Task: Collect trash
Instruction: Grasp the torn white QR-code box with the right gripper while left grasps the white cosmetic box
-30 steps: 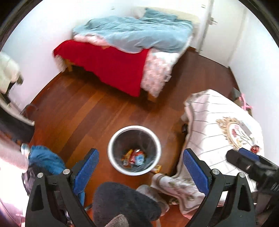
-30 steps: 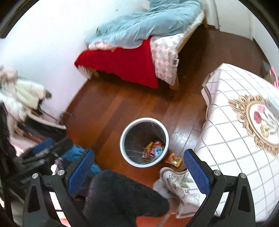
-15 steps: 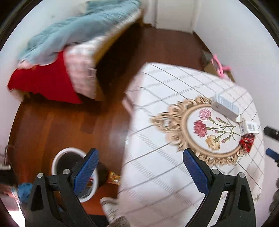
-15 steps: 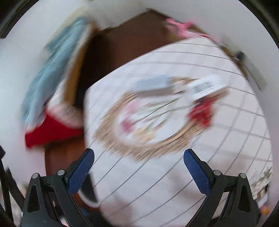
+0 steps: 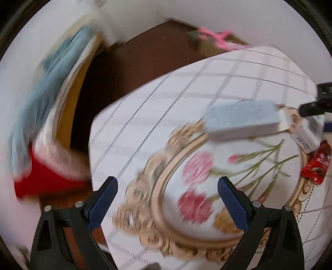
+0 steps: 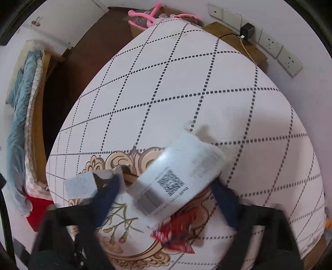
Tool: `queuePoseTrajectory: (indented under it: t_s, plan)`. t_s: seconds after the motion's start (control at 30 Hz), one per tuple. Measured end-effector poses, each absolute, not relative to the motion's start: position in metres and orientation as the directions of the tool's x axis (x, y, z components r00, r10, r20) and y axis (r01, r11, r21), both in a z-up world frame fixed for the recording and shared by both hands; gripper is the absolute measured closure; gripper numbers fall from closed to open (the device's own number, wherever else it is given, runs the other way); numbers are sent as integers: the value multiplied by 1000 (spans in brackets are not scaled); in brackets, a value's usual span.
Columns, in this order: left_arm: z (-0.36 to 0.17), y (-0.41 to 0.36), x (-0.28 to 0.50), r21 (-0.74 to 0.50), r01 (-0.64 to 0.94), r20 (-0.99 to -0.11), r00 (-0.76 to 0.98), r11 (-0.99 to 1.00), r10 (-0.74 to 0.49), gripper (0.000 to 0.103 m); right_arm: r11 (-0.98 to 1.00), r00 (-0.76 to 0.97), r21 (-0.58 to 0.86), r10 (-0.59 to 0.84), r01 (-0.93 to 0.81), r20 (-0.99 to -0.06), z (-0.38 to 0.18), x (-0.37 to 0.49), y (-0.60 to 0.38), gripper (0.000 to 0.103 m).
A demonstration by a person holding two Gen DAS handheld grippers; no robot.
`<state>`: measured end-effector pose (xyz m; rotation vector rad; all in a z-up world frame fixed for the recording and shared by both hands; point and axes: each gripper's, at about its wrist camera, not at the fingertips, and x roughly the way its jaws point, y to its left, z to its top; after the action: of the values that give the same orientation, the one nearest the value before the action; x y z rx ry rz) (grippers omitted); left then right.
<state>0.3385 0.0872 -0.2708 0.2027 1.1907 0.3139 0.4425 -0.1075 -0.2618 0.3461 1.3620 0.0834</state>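
On the table's white checked cloth (image 5: pixel 157 116) lie a grey-white box (image 5: pixel 242 120), a small white carton (image 5: pixel 307 139) and a red wrapper (image 5: pixel 317 164). My left gripper (image 5: pixel 168 197) is open and empty above the floral print, short of the grey-white box. In the right wrist view my right gripper (image 6: pixel 166 199) is open, its blue fingers either side of the white carton (image 6: pixel 178 176), not closed on it. The red wrapper (image 6: pixel 176 234) lies just below the carton, and the grey-white box (image 6: pixel 81 184) is left of the left finger. The view is blurred.
A bed with a blue blanket (image 6: pixel 20 108) and red cover (image 5: pixel 45 176) stands left of the table across dark wood floor (image 5: pixel 128 66). Wall sockets with a plugged charger (image 6: pixel 247 29) are behind the table. Pink items (image 6: pixel 145 16) sit past the table's far edge.
Both grippers swung from the bin on the floor up over the table. The right gripper has dropped close around the white carton; the left has moved nearer the grey-white box.
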Motion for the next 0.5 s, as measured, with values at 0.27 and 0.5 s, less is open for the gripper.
queuePoseTrajectory:
  t_s: [0.27, 0.5]
  plan:
    - [-273, 39, 410, 298, 300, -917, 354, 906, 185, 6, 974, 154, 203, 186, 104, -970, -261, 462, -160, 37]
    - [-297, 33, 438, 157, 387, -972, 225, 909, 72, 44, 982, 123, 177, 167, 70, -978, -262, 470, -162, 37]
